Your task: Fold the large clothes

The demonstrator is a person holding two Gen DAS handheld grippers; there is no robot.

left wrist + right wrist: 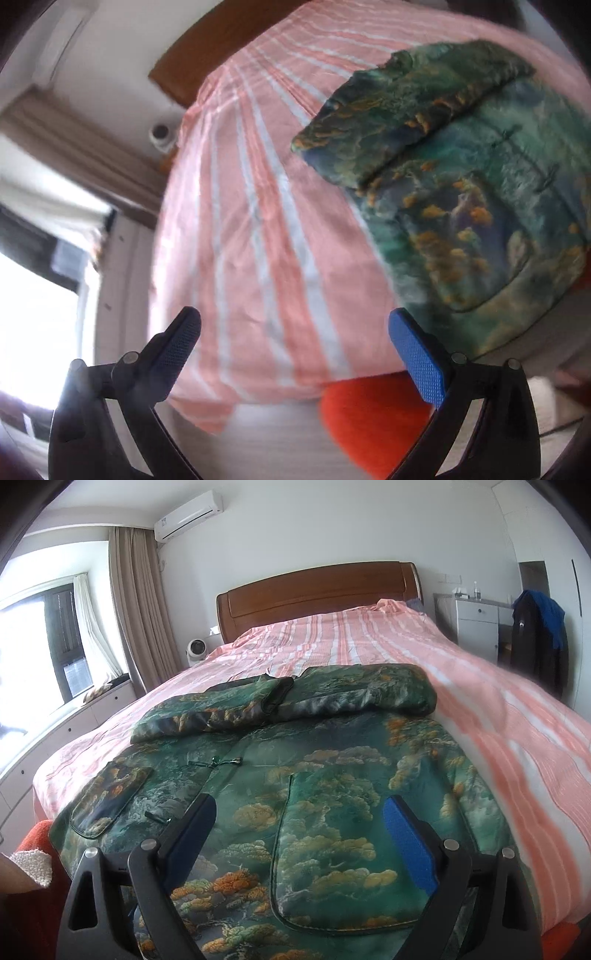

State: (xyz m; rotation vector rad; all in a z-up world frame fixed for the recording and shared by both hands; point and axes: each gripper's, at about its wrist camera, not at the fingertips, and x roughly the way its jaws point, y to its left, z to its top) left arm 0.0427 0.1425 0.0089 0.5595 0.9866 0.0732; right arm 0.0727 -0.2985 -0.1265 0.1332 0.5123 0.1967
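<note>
A green jacket (314, 782) printed with gold trees and clouds lies flat on the pink striped bedspread (369, 635), with both sleeves folded across its upper part. My right gripper (299, 823) hovers open low over the jacket's hem, its jaws wide apart with nothing between them. In the blurred left wrist view the same jacket (472, 206) lies at the right, one sleeve folded over it. My left gripper (295, 332) is open above the bedspread (258, 221), off to the jacket's left and holding nothing.
A wooden headboard (317, 590) stands at the far end of the bed. A small white fan (195, 651), curtains and a window are on the left. A white cabinet (476, 624) and a chair draped with dark clothes (539, 635) stand right. An orange sleeve (369, 424) shows below.
</note>
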